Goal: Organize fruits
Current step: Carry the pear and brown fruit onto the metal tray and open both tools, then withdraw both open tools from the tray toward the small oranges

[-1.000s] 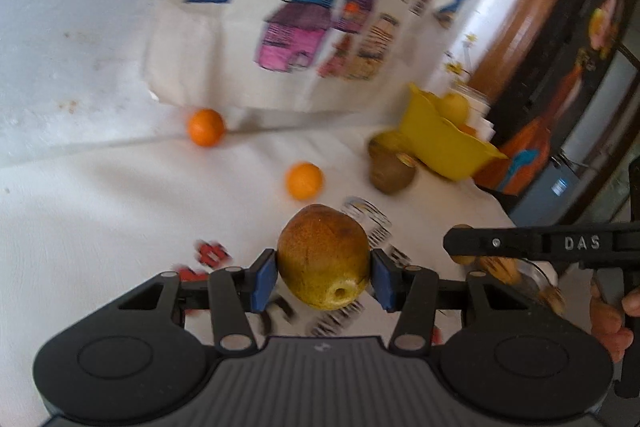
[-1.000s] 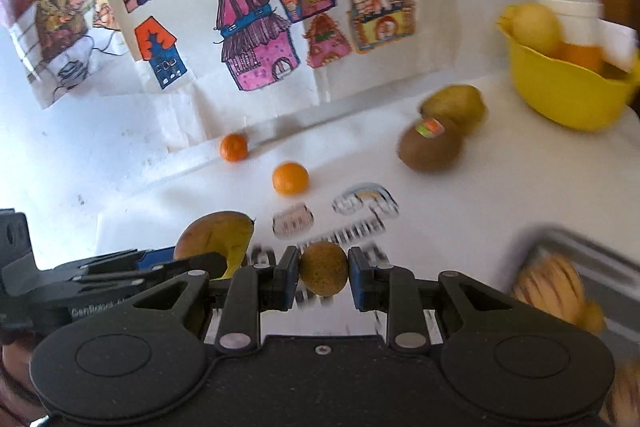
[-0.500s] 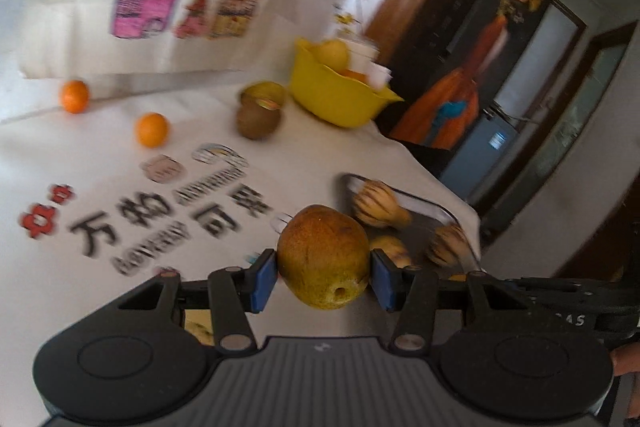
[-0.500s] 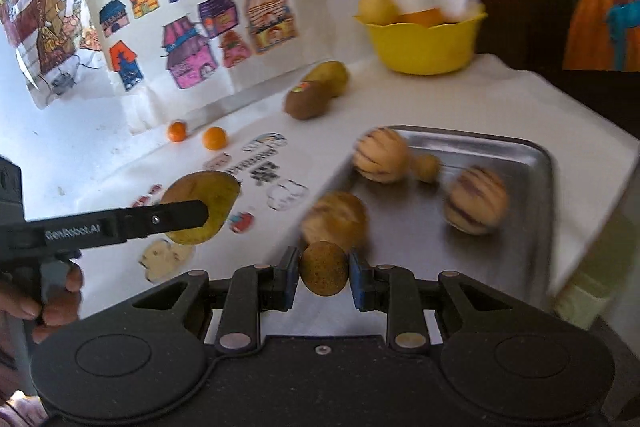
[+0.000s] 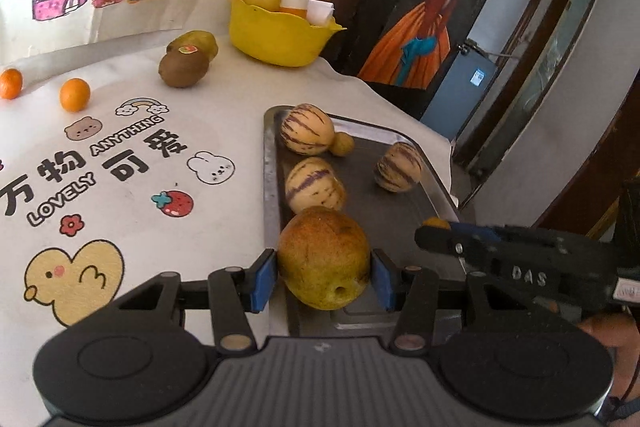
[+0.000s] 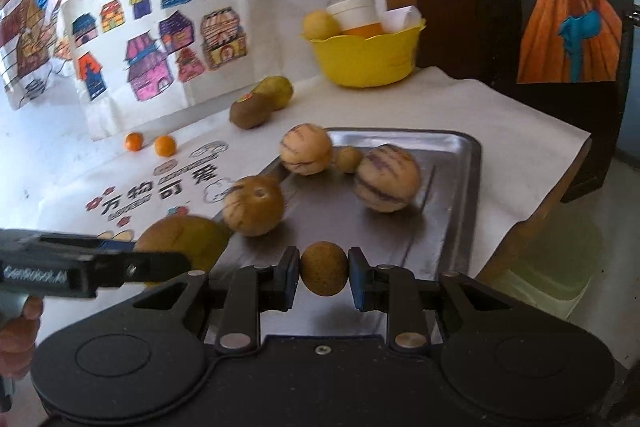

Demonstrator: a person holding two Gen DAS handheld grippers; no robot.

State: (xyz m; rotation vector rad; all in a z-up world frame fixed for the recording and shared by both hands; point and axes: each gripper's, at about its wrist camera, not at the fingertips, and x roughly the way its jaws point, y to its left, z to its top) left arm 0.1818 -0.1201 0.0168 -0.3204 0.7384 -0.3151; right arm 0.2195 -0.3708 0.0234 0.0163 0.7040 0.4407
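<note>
My left gripper (image 5: 323,274) is shut on a large yellow-brown pear (image 5: 323,263), held over the near left corner of the metal tray (image 5: 270,163). The pear (image 6: 180,239) and the left gripper also show at the left of the right wrist view. My right gripper (image 6: 323,270) is shut on a small round brown fruit (image 6: 323,269) above the tray's (image 6: 460,163) near end. In the tray lie three striped melons (image 5: 307,128) (image 5: 314,185) (image 5: 398,167) and one small brown fruit (image 5: 342,143).
On the white printed cloth (image 5: 140,155) lie two small oranges (image 5: 74,94) (image 5: 10,83) and two kiwis (image 5: 183,67) (image 5: 196,41). A yellow bowl (image 5: 276,31) holding a fruit and a jar stands at the back. The table edge falls away right of the tray. Drawings hang behind.
Both grippers swung to the right with their fruit, from above the printed cloth to over the near end of the tray. Their grips have not changed.
</note>
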